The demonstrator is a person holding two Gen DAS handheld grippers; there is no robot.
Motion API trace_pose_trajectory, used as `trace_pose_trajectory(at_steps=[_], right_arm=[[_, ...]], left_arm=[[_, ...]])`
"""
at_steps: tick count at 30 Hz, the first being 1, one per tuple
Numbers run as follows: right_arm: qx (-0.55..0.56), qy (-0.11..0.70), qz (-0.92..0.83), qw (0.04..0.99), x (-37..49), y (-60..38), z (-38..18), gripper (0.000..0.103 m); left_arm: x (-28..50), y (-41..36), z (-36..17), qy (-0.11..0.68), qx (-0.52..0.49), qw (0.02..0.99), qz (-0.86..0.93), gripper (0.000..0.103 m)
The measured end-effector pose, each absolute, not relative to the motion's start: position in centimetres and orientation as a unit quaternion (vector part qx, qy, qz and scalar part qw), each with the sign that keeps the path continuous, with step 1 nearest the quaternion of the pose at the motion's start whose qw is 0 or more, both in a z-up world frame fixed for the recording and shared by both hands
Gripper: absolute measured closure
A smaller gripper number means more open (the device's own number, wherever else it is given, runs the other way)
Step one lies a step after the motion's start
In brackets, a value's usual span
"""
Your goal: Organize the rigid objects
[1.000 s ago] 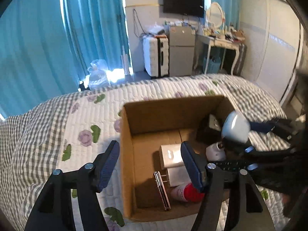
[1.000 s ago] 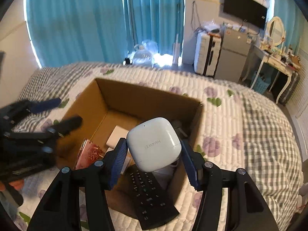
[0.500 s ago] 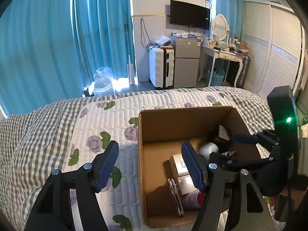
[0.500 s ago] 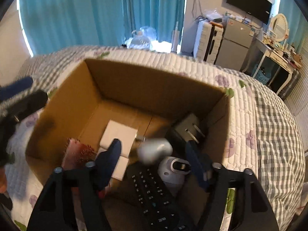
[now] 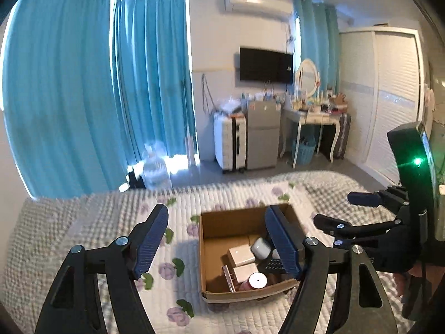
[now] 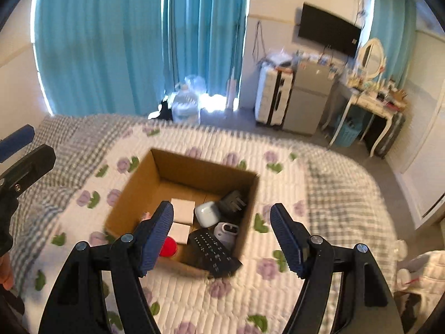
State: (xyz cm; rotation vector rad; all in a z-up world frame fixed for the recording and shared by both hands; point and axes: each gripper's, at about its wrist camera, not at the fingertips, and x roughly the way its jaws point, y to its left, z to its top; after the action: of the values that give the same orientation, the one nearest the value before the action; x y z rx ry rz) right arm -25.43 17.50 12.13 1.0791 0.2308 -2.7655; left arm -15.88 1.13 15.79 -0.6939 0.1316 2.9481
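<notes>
Risk: remote (image 6: 214,253) sticks out over box (image 6: 139,192) rim and could slide off if you bump it. Earbud case (image 6: 207,213) sits inside. Both grippers, left (image 5: 217,243) and right (image 6: 222,239), spread wide, holding nothing.

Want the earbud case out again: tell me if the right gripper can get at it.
Probably yes: the right gripper is open above the box, and the earbud case lies uncovered on top.

Box (image 6: 139,192) sits on the bed (image 6: 319,208). Inside it, earbud case (image 6: 207,213) lies beside the plug (image 6: 232,201), two small boxes (image 6: 182,210) to its left, remote (image 6: 212,252) leaning over the near wall, camera (image 6: 226,231) just beside the remote, can (image 6: 168,247) in the near-left corner.
</notes>
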Motion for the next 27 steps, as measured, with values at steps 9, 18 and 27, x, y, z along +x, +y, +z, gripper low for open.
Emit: trace_pose_trajectory(at_steps=[9, 18, 27], right_arm=[[0.302, 0.101, -0.946, 0.062, -15.0, 17.4, 21.3, 0.02], [0.231, 0.067, -0.968, 0.075, -7.2, 18.0, 27.4, 0.005], [0.226, 0.002, -0.969, 0.104, -8.7, 19.5, 18.4, 0.0]], left_arm=[[-7.0, 1.4, 22.9, 0.057, -0.171, 0.058, 0.982, 0.026], [-1.9, 0.9, 25.4, 0.05, -0.136, 0.071, 0.987, 0.021], [-4.1, 0.1, 17.4, 0.033, -0.139, 0.046, 0.989, 0.02]])
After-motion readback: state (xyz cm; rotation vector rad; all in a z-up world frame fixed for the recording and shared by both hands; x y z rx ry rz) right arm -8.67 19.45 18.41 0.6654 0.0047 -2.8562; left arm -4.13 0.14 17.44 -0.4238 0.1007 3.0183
